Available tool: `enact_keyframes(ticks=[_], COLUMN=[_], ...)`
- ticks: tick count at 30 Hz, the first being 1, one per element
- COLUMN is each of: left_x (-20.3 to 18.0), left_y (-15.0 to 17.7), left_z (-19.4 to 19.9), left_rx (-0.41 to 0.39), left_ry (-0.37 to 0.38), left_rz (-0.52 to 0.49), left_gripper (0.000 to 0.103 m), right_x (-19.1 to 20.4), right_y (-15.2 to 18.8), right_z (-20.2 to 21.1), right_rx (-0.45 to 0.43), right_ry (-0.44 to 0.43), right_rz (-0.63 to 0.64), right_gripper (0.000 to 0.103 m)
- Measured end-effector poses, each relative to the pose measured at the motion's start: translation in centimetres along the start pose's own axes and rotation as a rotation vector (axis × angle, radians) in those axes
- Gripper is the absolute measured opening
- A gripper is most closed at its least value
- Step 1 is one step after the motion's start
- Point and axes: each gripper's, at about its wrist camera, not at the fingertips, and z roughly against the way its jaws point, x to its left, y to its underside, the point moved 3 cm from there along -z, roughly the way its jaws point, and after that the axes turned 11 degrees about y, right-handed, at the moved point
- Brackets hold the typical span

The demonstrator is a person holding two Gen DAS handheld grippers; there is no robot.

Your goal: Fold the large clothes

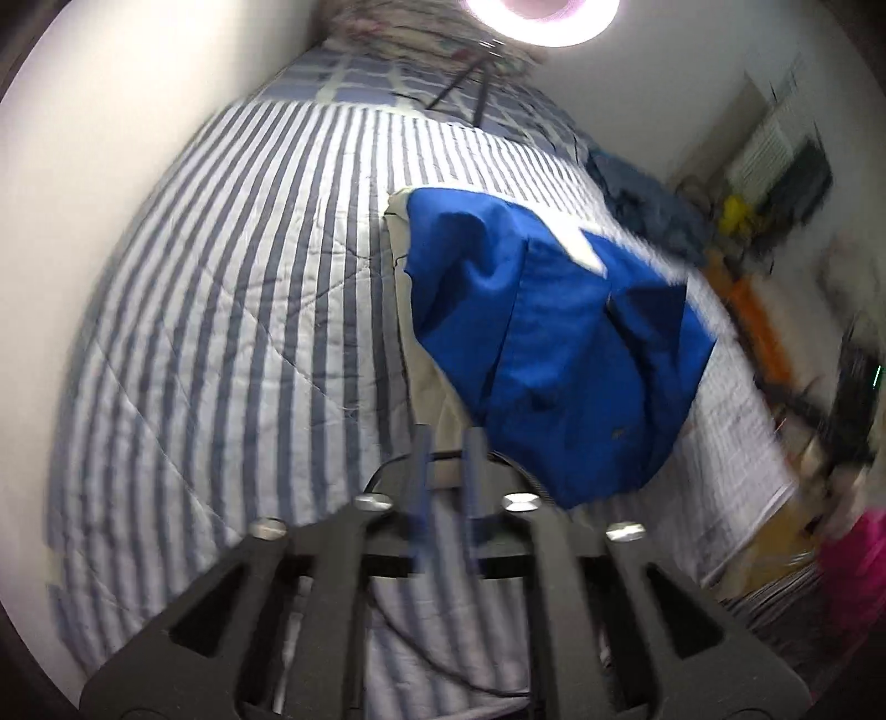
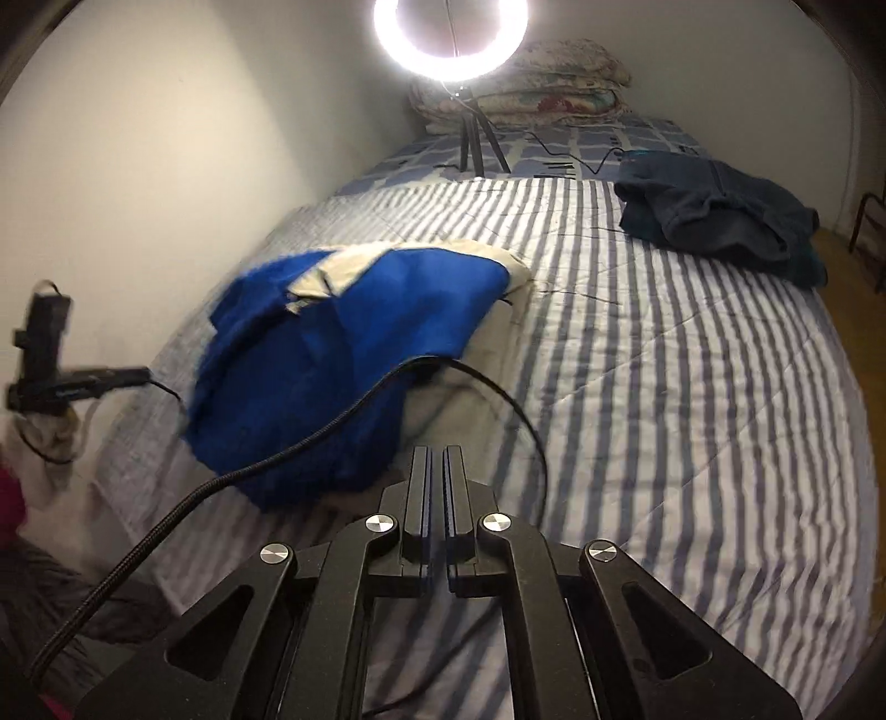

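A blue garment with a cream lining (image 1: 554, 343) lies bunched on the striped bed; it also shows in the right wrist view (image 2: 343, 360). My left gripper (image 1: 447, 443) is above the bed near the garment's near edge, its fingers a small gap apart and holding nothing. My right gripper (image 2: 437, 459) hovers just to the right of the garment's near edge, jaws almost together and empty. The left gripper's body (image 2: 44, 354) shows at the far left of the right wrist view.
A dark blue garment (image 2: 720, 221) lies folded at the bed's far right, also in the left wrist view (image 1: 648, 210). A ring light (image 2: 448, 33) on a tripod and pillows (image 2: 554, 83) stand at the bed's head. A black cable (image 2: 332, 426) crosses the blue garment. A wall (image 2: 166, 138) runs along the left.
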Motion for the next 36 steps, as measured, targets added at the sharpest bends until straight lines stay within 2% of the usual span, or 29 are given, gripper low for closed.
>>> enact_keyframes(ticks=[1, 2, 5, 8, 13, 15, 18, 21, 23, 24, 26, 28, 33, 36], left_x=[0.2, 0.2, -0.9, -3.8, -9.1, -11.9, -16.0, -18.7, -19.6, -19.7, -19.0, -17.2, -10.6, -6.6], left_y=[0.0, -0.1, -0.9, -1.3, -1.1, -0.7, 0.1, 0.5, 0.5, 0.4, 0.2, -0.3, -1.6, -2.4], left_z=[0.3, 0.7, 1.9, 4.6, 10.8, 14.0, 18.6, 22.4, 23.5, 23.6, 22.9, 20.9, 12.4, 7.4], left_rx=[-0.017, -0.034, -0.061, -0.099, -0.154, -0.168, -0.211, -0.263, -0.279, -0.285, -0.283, -0.26, -0.171, -0.123], left_ry=[0.03, 0.054, 0.078, 0.089, 0.067, 0.05, 0.009, -0.02, -0.029, -0.037, -0.042, -0.011, 0.103, 0.157], left_rz=[0.043, 0.07, 0.073, 0.015, -0.097, -0.175, -0.311, -0.391, -0.41, -0.414, -0.4, -0.338, -0.096, 0.058], left_gripper=[0.04, 0.04, 0.04, 0.04, 0.04, 0.04, 0.04, 0.049, 0.054, 0.055, 0.057, 0.057, 0.057, 0.057], right_x=[0.1, 0.1, 1.2, 2.5, 5.9, 6.9, 8.6, 9.6, 10.1, 10.3, 10.4, 10.1, 7.5, 4.9], right_y=[-0.5, -0.7, -1.2, -2.0, -2.6, -2.9, -2.9, -2.9, -3.2, -3.2, -3.3, -3.4, -2.8, -2.2], right_z=[0.4, 0.9, 4.1, 8.4, 16.3, 18.7, 23.7, 28.2, 30.0, 30.7, 30.8, 29.2, 20.8, 13.6], right_rx=[-0.004, -0.013, -0.062, -0.132, -0.232, -0.256, -0.337, -0.415, -0.45, -0.464, -0.471, -0.455, -0.302, -0.186], right_ry=[-0.011, -0.022, -0.044, -0.015, 0.087, 0.107, 0.125, 0.097, 0.099, 0.1, 0.109, 0.1, -0.006, -0.069], right_rz=[-0.017, -0.029, -0.036, 0.026, 0.189, 0.221, 0.273, 0.29, 0.302, 0.312, 0.327, 0.313, 0.204, 0.078], right_gripper=[0.021, 0.029, 0.029, 0.029, 0.031, 0.033, 0.033, 0.033, 0.034, 0.038, 0.048, 0.056, 0.057, 0.057])
